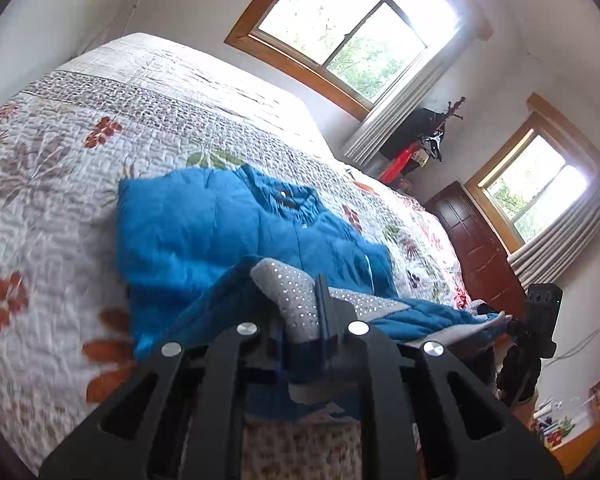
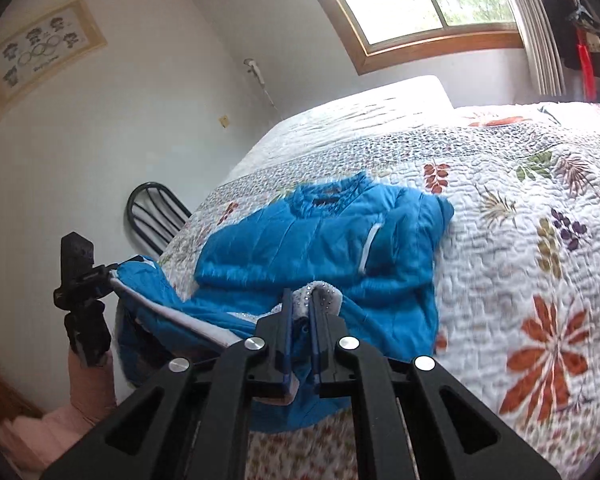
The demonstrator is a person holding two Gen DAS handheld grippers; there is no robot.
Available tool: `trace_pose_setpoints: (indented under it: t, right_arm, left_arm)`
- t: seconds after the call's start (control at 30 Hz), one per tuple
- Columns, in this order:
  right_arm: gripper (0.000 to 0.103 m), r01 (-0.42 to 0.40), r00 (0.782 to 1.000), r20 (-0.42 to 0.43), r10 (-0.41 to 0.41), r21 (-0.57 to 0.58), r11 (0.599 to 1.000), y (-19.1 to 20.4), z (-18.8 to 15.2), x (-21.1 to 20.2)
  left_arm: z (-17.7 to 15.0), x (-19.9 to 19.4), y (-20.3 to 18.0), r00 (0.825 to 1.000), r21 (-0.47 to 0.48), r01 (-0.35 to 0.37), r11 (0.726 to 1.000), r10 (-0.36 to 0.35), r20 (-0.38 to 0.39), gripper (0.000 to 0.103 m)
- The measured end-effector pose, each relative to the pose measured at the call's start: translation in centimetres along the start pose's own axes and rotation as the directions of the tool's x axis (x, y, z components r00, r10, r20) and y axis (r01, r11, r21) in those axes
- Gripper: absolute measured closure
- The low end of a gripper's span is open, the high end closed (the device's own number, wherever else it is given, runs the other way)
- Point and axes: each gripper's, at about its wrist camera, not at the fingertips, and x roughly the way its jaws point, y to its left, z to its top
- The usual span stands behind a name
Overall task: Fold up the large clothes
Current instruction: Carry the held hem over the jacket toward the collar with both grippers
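Note:
A blue quilted jacket (image 1: 204, 232) with a silver-grey dotted lining lies on the bed, collar toward the far side; it also shows in the right wrist view (image 2: 308, 240). My left gripper (image 1: 300, 304) is shut on the jacket's bottom hem, with the lining (image 1: 288, 296) bulging between its fingers. My right gripper (image 2: 300, 312) is shut on the other end of the same hem. The hem stretches between the two grippers, lifted above the near edge of the bed. The right gripper shows in the left wrist view (image 1: 512, 326), the left gripper in the right wrist view (image 2: 112, 270).
The bed carries a white floral quilt (image 1: 60, 152) (image 2: 520, 208). Windows (image 1: 348, 28), a dark wooden cabinet (image 1: 480, 248) and a coat rack (image 1: 440, 128) stand beyond the bed. A dark chair back (image 2: 156, 216) stands beside the bed on the left.

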Motion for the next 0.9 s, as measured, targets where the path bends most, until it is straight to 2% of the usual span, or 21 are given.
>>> trace_pose_setpoints:
  t: [0.17,0.33,0.43,0.57,0.7,0.8,0.87,0.9]
  right_arm:
    - [0.097,0.006,0.998,-0.056,-0.002,0.064,0.998,-3.1,5.5,4.9]
    - [0.097,0.021,0.994,-0.109,-0.007,0.127,0.992,-6.6,9.9,10.4]
    - [0.097,0.043,0.99,-0.143,-0.019,0.17,0.985,-8.6,11.7,13.6]
    - [0.097,0.102,0.98,-0.193,-0.058,0.229,0.968,-11.5,12.6,17.6]
    - [0.095,0.114,0.973,-0.223,-0.051,0.28,0.953,-13.8,12.0,20.0]
    - [0.085,0.098,0.981,-0.189,-0.04,0.308,0.946,-14.3,11.9,19.0]
    - [0.068,0.101,0.987,-0.15,-0.056,0.31,0.945,-14.5,12.0,17.5]
    - [0.066,0.099,0.989,-0.139,-0.057,0.315,0.944,-14.6,12.0,16.9]
  left_arm:
    - [6.0,5.7,1.3,0.999,-0.043,-0.034,0.998,0.033,-0.036,0.092]
    - [9.8,10.6,3.8,0.994,-0.101,-0.092,0.991,0.085,-0.073,0.092]
    - [11.2,13.6,5.8,0.986,-0.144,-0.141,0.98,0.126,-0.108,0.092]
    - [11.9,17.5,9.4,0.964,-0.209,-0.237,0.949,0.203,-0.169,0.091]
    - [11.7,19.8,12.1,0.96,-0.272,-0.237,0.933,0.182,-0.211,0.09]
    - [11.7,19.7,12.1,0.961,-0.263,-0.231,0.937,0.179,-0.209,0.088]
    - [11.7,19.1,11.9,0.965,-0.265,-0.217,0.94,0.165,-0.203,0.086]
    - [11.7,18.7,11.9,0.968,-0.27,-0.206,0.941,0.155,-0.197,0.084]
